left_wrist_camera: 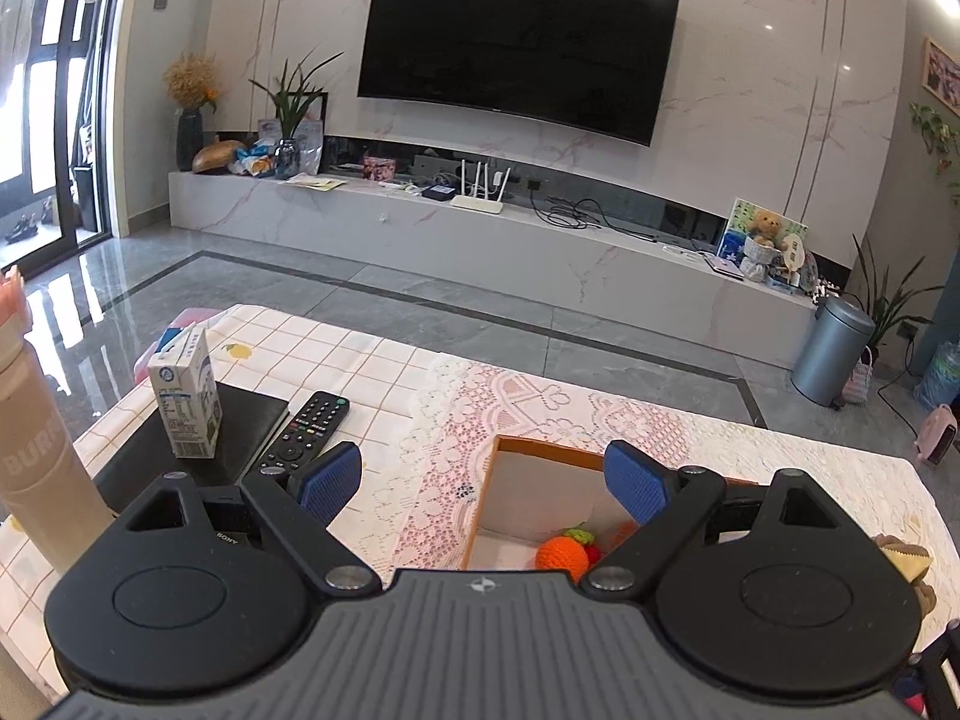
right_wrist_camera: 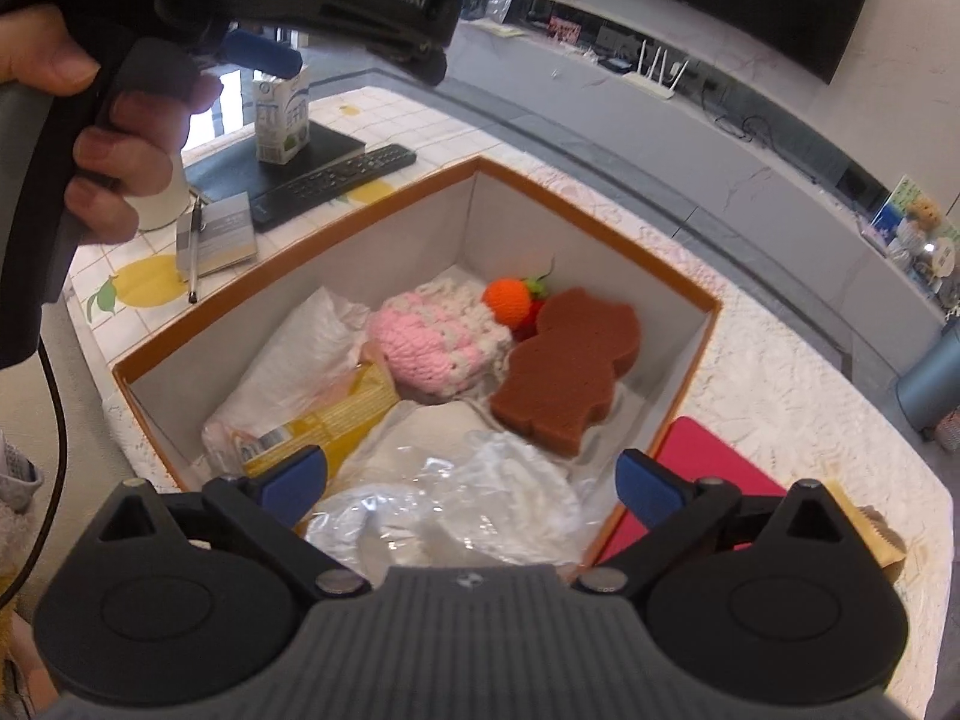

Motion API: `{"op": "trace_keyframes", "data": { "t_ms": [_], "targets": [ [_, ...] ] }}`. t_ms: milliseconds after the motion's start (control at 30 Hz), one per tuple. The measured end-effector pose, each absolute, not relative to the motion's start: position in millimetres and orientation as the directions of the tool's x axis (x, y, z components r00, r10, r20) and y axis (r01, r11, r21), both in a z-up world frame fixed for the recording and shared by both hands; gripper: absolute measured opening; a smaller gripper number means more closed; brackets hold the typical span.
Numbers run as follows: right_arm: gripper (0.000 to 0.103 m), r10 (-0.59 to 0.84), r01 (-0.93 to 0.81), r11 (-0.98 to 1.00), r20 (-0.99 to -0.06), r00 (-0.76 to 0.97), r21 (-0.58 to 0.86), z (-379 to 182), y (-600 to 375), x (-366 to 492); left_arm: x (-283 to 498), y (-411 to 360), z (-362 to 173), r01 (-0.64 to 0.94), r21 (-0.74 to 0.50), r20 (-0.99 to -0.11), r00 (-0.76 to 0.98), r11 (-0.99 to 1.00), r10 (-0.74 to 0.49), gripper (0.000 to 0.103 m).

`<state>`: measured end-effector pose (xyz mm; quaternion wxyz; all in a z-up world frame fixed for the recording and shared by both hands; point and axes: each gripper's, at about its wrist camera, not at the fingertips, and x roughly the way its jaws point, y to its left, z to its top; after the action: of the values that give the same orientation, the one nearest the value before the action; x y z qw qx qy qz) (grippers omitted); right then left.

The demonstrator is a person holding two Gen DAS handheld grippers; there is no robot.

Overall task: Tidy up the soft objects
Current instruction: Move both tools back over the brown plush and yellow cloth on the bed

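Both claws wide apart, empty: left claw [left_wrist_camera: 483,483], right claw [right_wrist_camera: 471,483].

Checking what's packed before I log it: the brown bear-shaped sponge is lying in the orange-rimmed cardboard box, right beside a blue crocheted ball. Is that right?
Not quite. The brown bear-shaped sponge does lie in the orange-rimmed cardboard box, but the crocheted ball beside it is orange, not blue. The right wrist view shows this clearly.

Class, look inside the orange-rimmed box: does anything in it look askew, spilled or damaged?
Nothing is spilled or damaged. The brown sponge sits tilted, leaning on the pink knitted piece rather than lying flat in the box.
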<state>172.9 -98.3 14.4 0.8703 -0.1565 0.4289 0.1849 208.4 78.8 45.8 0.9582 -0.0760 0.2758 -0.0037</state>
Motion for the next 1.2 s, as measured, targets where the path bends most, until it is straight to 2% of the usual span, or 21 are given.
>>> {"op": "trace_keyframes", "data": {
  "t_ms": [200,433,633,800,967,1133,1200],
  "targets": [
    [0.1,0.19,-0.416,0.903,-0.765,0.615,-0.11,29,-120,165,202,65,50,-0.002,-0.132,-0.5,0.864,0.991,-0.065,0.103],
    [0.1,0.128,-0.285,0.954,-0.722,0.68,-0.098,57,-176,162,177,44,71,0.04,-0.09,-0.388,0.919,0.995,-0.072,0.103],
    [0.1,0.027,-0.112,0.99,-0.663,0.748,-0.085,93,-240,151,161,20,81,0.162,-0.133,-0.381,0.903,0.978,-0.201,0.103],
    [0.1,-0.074,-0.003,0.993,-0.643,0.762,-0.117,113,-293,137,138,-13,83,0.197,0.023,-0.327,0.928,0.98,-0.178,0.103],
    [0.1,-0.15,0.077,0.987,-0.631,0.761,-0.141,118,-339,118,124,-40,89,0.216,0.01,-0.307,0.93,0.976,-0.203,0.103],
    [0.1,-0.198,0.076,0.974,-0.64,0.742,-0.212,109,-372,102,102,-71,92,0.231,0.101,-0.249,0.948,0.968,-0.2,0.103],
    [0.1,-0.211,0.059,0.967,-0.642,0.737,-0.249,100,-382,101,102,-88,96,0.257,0.111,-0.258,0.94,0.96,-0.222,0.103]
  ]
}}
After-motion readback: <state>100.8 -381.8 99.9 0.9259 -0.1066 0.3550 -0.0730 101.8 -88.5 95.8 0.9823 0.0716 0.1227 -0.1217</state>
